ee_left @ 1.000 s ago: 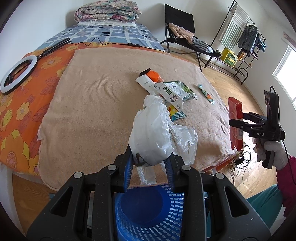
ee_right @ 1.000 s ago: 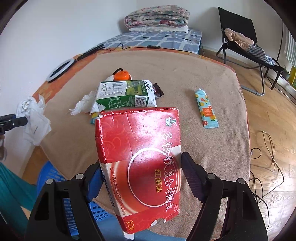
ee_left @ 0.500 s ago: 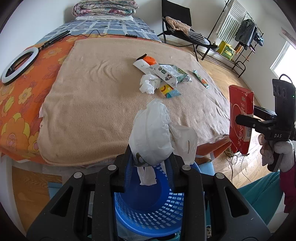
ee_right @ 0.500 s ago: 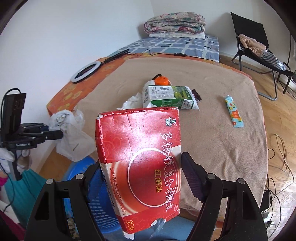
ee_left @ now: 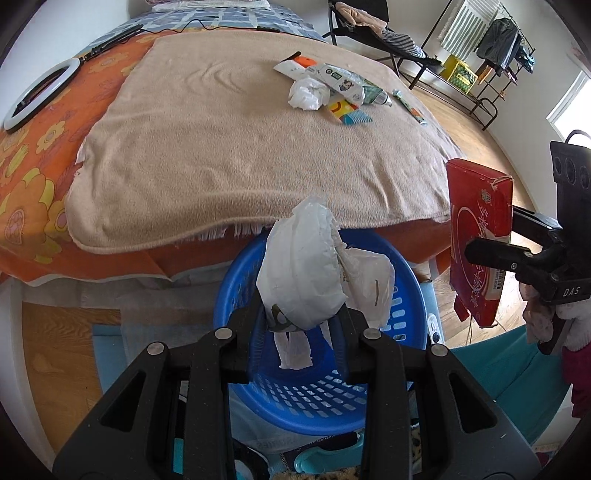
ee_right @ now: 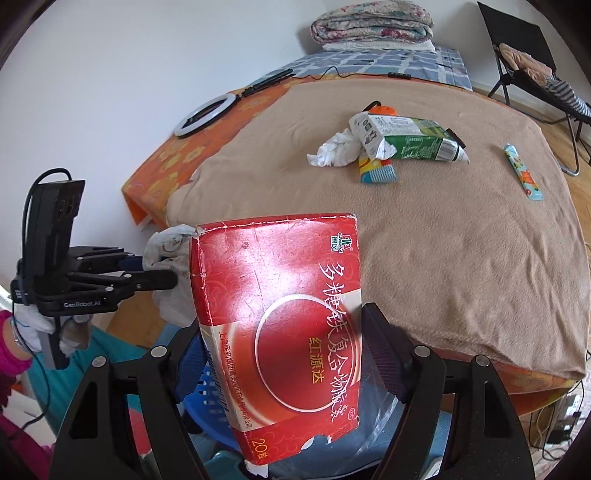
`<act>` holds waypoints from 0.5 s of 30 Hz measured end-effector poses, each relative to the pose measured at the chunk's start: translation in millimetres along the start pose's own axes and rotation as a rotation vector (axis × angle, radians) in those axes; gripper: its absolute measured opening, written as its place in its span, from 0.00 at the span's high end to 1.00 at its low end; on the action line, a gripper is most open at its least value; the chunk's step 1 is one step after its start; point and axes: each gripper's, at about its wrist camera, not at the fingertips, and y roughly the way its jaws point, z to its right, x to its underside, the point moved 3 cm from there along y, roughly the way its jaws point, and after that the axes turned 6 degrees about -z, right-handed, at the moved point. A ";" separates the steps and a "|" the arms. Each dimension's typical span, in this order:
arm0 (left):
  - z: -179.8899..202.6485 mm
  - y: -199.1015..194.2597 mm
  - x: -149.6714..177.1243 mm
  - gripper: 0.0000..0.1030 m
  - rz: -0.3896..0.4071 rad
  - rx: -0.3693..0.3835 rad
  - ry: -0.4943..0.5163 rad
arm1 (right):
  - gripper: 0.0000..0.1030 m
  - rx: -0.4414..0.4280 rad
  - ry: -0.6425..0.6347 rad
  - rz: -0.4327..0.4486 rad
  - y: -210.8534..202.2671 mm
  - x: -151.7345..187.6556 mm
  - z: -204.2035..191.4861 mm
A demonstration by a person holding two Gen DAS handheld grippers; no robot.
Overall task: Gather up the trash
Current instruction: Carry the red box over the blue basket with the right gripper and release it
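Observation:
My left gripper [ee_left: 301, 317] is shut on a crumpled white plastic bag [ee_left: 306, 266] and holds it over the blue basket [ee_left: 310, 398] below the bed's edge. My right gripper [ee_right: 284, 332] is shut on a red carton [ee_right: 280, 314], held upright beside the bed; the carton also shows in the left wrist view [ee_left: 480, 236], to the right of the basket. The left gripper [ee_right: 162, 277] with its bag [ee_right: 166, 247] shows at the left of the right wrist view. More trash lies on the beige blanket: a white tissue wad [ee_left: 306, 94], a green-white carton [ee_right: 406, 138], a small yellow-blue packet [ee_right: 376, 171].
A striped tube [ee_right: 522, 177] lies near the blanket's right side. A ring light [ee_left: 37, 96] lies on the orange flowered sheet. A folding chair [ee_left: 369, 22] and a clothes rack [ee_left: 491, 48] stand beyond the bed. Cables lie on the wooden floor [ee_right: 554, 424].
Both grippers have pulled back from the bed and lowered. The bag now hangs over the blue basket, and the red carton has come closer to it.

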 end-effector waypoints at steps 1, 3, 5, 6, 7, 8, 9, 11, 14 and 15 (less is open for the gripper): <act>-1.0 2.2 2.7 0.70 -0.006 -0.001 -0.001 | 0.25 -0.001 -0.001 -0.005 3.4 2.5 -2.4; -3.0 6.3 6.7 0.70 -0.017 -0.001 -0.006 | 0.25 -0.006 0.001 -0.015 9.5 8.0 -6.6; -4.6 11.0 10.3 0.70 -0.031 -0.002 -0.008 | 0.25 -0.009 0.006 -0.026 15.4 12.3 -9.2; -5.3 13.5 12.3 0.70 -0.037 -0.004 -0.007 | 0.25 -0.008 0.008 -0.032 18.3 14.5 -10.4; -5.6 15.7 14.1 0.70 -0.043 -0.006 -0.005 | 0.25 -0.008 0.009 -0.037 21.1 16.8 -11.6; -5.9 17.7 15.7 0.70 -0.049 -0.008 -0.003 | 0.24 -0.006 0.012 -0.044 24.0 19.6 -13.2; -6.2 20.0 17.0 0.70 -0.055 -0.010 -0.002 | 0.24 -0.005 0.015 -0.052 27.2 21.5 -14.4; -6.5 24.4 19.6 0.70 -0.067 -0.011 0.002 | 0.24 -0.006 0.017 -0.069 34.0 25.9 -16.6; -6.0 28.3 22.1 0.70 -0.076 -0.016 0.009 | 0.24 -0.003 0.015 -0.094 44.1 31.3 -19.0; -6.0 29.1 22.3 0.69 -0.078 -0.013 0.010 | 0.23 -0.007 0.014 -0.102 47.2 32.5 -19.6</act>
